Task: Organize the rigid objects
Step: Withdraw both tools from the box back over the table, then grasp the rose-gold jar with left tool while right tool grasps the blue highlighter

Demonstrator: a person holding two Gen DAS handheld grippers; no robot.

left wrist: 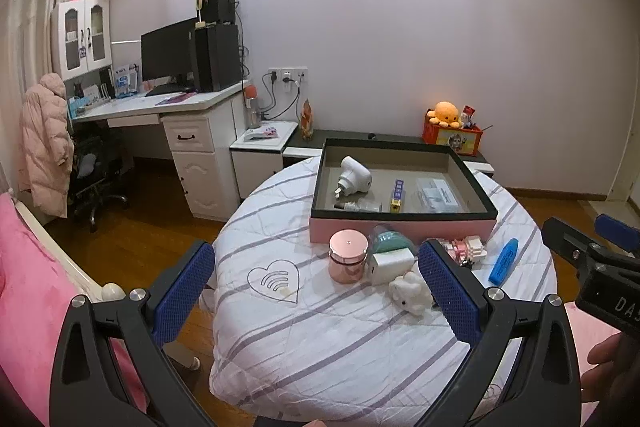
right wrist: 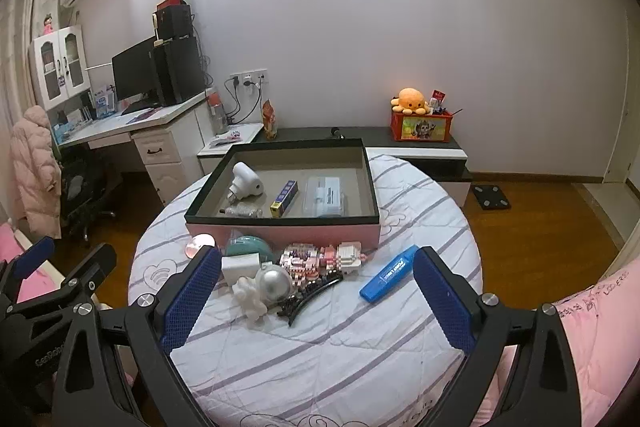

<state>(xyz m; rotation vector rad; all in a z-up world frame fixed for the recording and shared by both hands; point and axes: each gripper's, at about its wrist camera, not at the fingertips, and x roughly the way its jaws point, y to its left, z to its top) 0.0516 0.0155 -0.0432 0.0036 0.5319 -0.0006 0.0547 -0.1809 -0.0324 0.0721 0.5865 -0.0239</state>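
Now, with both my left claw (left wrist: 316,291) and right claw (right wrist: 316,301) spread and empty, I'd pinch the light, stiff, slick blue highlighter (right wrist: 387,273) across its middle, lying on the bench (right wrist: 320,355) right of the pink box (right wrist: 280,229).

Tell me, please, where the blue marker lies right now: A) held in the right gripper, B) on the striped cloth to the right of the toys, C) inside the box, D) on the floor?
B: the blue marker rests on the cloth, outside the box; both grippers are open and empty.
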